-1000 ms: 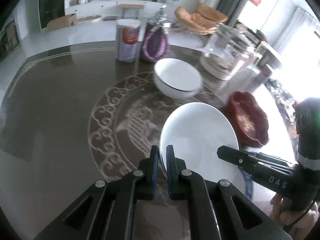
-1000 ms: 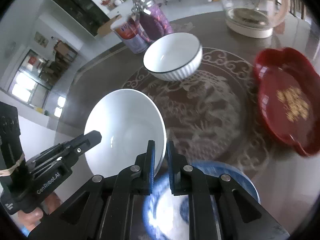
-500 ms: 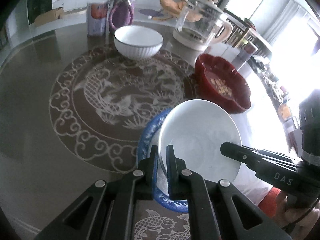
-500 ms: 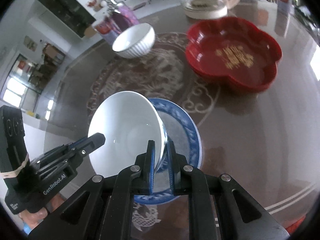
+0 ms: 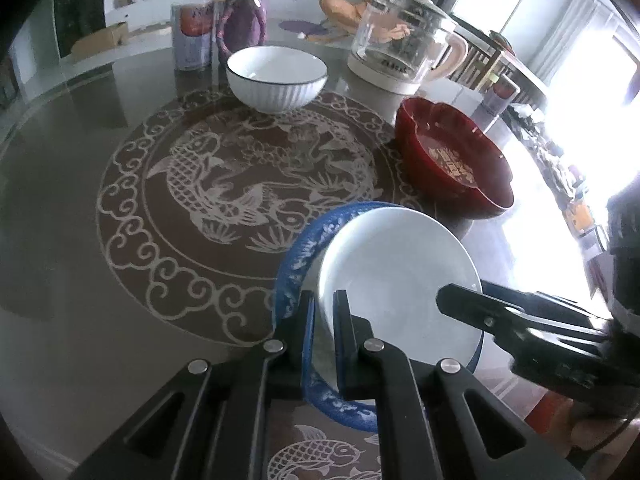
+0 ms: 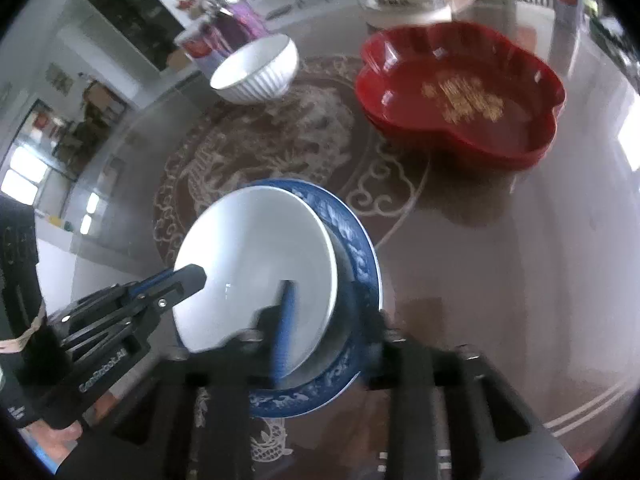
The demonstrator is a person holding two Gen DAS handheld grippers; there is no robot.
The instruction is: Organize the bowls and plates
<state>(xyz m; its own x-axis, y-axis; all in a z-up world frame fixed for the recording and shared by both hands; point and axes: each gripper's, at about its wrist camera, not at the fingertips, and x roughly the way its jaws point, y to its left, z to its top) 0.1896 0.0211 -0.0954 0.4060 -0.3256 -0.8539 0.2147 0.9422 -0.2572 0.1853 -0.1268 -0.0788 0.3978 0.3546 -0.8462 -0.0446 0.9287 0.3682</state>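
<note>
**A:** Both grippers have carried the white plate [image 5: 394, 264] across the table [image 5: 60, 200] since a second ago; back then no blue plate [image 5: 290, 268] showed under it, and now it sits on that plate, tilted up toward the left side; the right gripper [image 6: 316, 320], clamped on the rim before, is opening now.

**B:** And the left gripper [image 5: 322, 320]?

**A:** Clenched on the white plate's near rim, pads either side of the edge; the right one's jaws straddle the opposite rim but its pads look clear of it, though blur hides the detail.

**B:** What could go wrong?

**A:** I'd judge a lopsided release; with one side free and the other pinched high, the white plate may slide or clatter on the blue plate, or drag it if the left gripper pulls away before opening.

**B:** Beyond the blue plate?

**A:** The red dish [image 5: 454, 160] lies just past it to the right; the ribbed white bowl [image 5: 276, 78] stands farther off, well apart; it awaits its turn, I'd guess.
</note>
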